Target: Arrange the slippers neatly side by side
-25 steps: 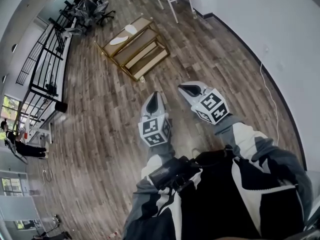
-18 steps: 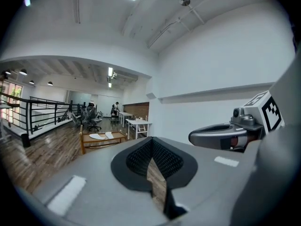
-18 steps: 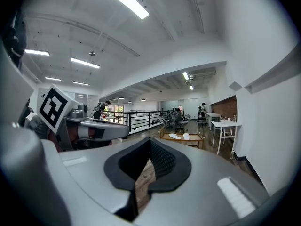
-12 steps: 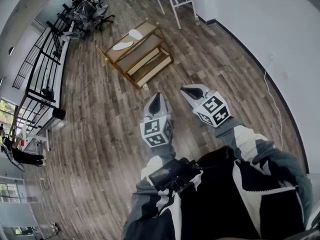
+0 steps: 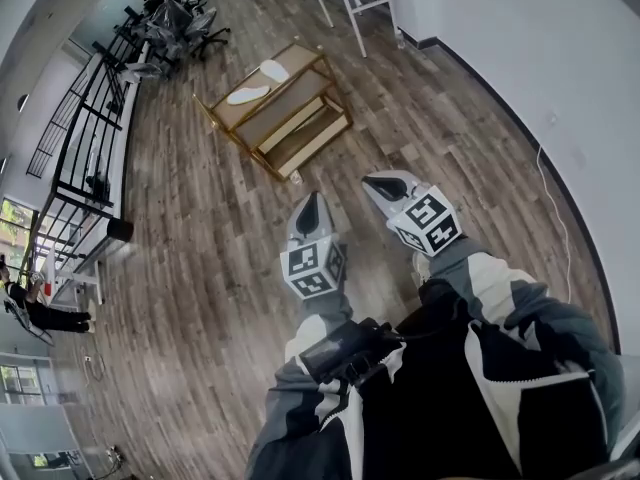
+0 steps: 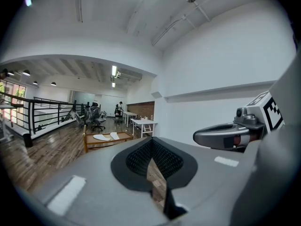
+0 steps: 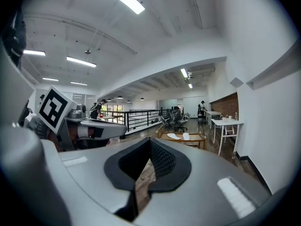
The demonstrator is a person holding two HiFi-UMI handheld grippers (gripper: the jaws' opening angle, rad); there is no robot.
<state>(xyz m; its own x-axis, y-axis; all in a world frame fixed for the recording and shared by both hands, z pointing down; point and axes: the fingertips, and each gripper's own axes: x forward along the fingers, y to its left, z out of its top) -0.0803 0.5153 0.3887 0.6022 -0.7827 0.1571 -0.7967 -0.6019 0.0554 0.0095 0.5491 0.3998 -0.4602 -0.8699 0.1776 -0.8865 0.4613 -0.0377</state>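
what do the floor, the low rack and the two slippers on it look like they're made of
The floor looks like wood or wood-look planks, matte, with visible grain and board seams. The rack is probably light wood: tan, smooth shelves in a matching frame. The slippers are white, flat and thin, perhaps cloth or foam, but they are too small to tell.

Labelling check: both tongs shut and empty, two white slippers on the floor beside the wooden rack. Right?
No: head view shows the slippers on top of the wooden rack, not the floor. Left tongs and right tongs shut and empty, yes.
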